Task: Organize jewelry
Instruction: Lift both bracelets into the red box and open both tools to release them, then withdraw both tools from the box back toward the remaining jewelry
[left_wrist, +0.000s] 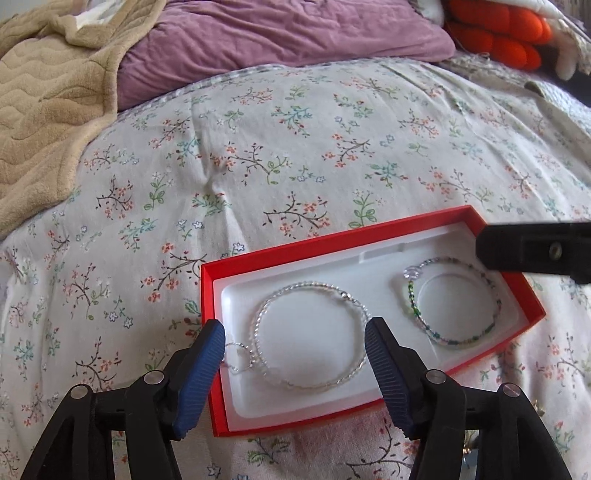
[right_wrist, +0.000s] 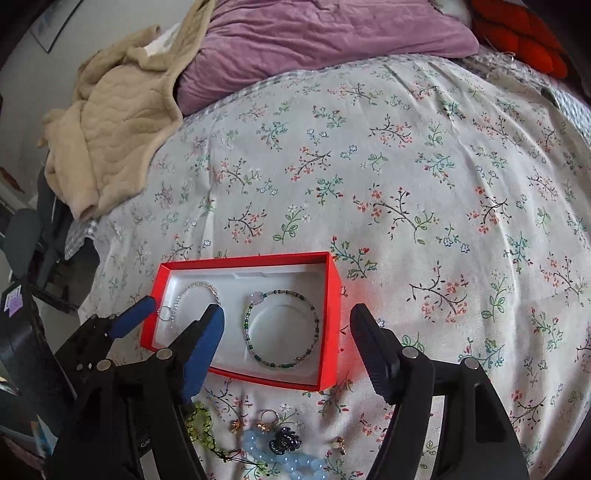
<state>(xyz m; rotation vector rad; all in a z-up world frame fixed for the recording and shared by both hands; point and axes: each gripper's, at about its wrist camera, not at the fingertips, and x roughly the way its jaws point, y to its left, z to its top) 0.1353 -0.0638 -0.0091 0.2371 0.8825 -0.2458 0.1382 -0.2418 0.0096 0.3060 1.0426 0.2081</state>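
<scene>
Left tool (left_wrist: 295, 339) spread over silver bracelet (left_wrist: 310, 332) in red box (left_wrist: 369, 229) — right tool (right_wrist: 286, 332) spread too.

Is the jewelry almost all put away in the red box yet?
Partly. Two bracelets already lie in the red box: a silver bracelet and a green beaded bracelet. Nothing is in hand; the left tongs and right tongs are both open and empty. Left on the bedspread: a blue bead bracelet, a yellow-green string, a ring and small dark pieces.
</scene>
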